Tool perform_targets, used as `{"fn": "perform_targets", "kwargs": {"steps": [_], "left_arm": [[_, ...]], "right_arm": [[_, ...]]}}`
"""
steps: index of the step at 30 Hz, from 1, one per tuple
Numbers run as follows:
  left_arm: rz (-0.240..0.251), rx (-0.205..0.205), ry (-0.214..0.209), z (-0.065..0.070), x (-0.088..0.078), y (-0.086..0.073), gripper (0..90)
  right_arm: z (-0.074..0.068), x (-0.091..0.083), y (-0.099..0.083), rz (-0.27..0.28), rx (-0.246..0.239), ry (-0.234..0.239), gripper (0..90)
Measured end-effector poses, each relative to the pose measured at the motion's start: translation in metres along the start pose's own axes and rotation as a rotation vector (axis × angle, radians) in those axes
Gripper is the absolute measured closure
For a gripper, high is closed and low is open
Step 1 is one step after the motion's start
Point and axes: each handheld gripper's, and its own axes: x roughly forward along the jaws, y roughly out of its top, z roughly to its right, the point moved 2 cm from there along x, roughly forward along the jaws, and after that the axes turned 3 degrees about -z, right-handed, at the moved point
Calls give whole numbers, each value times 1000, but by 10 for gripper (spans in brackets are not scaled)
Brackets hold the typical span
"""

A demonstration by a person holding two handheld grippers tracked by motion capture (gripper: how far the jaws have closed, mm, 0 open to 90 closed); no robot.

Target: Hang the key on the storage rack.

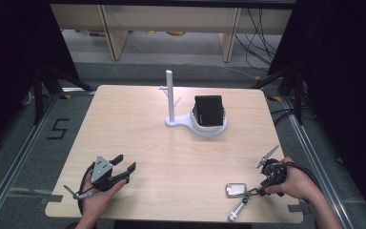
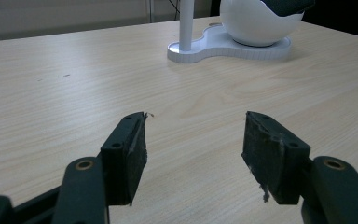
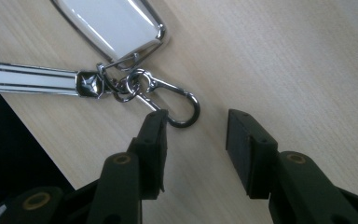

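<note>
Light wooden table, person working from the near edge. Right gripper is sitting low at the near right corner, jaws standing wide with nothing pressed between the pads; its view is showing the metal snap hook of a keychain lying on the wood between the jaws, the hook's curve just at the tip of the left-hand jaw, contact not certain. The hook is linking through small rings to a flat silver-framed tag and a long ribbed metal bar; no lettering is reading on either piece, only a small embossed cap at the bar's end. Left gripper is resting at the near left, jaws wide, bare table between them. Farther back at centre, a white stand with an upright post is sharing its base with a white bowl holding a dark box. A floor marking "5" is showing left of the table.
</note>
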Motion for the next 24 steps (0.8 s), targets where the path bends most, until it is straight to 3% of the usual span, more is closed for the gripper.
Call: {"fn": "perform_targets", "kwargs": {"steps": [1,2,3,4,5,7,11,12,18,19,20,24], "left_arm": [[-1,0,0,0,0,0,389],[-1,1,-1,0,0,0,390],[-2,0,-1,0,0,0,390],[-3,-1,-1,0,0,0,389],[-4,0,-1,0,0,0,390],[-5,0,0,-1,0,-1,389],[-7,-1,1,-1,0,-1,389],[-7,-1,1,-1,0,-1,389],[-6,-2,0,-1,0,-1,389],[0,-9,0,0,0,-1,389],[-1,-9,0,0,0,-1,389],[-8,-10,5,0,0,-1,389]], "right_arm": [[-2,0,0,-10,17,0,585],[0,1,1,2,-34,0,583],[-1,1,1,-3,-26,10,582],[-1,2,1,-7,-22,-13,580],[-1,2,2,-6,-50,-5,578],[-4,4,3,-17,-24,17,575],[-4,6,3,-19,-23,9,571],[-3,5,3,-19,-48,7,570],[-6,8,3,-27,-40,19,567],[-6,8,3,-27,-46,18,567],[-5,9,4,-20,-85,15,566],[-5,10,5,-23,-92,10,566]]}}
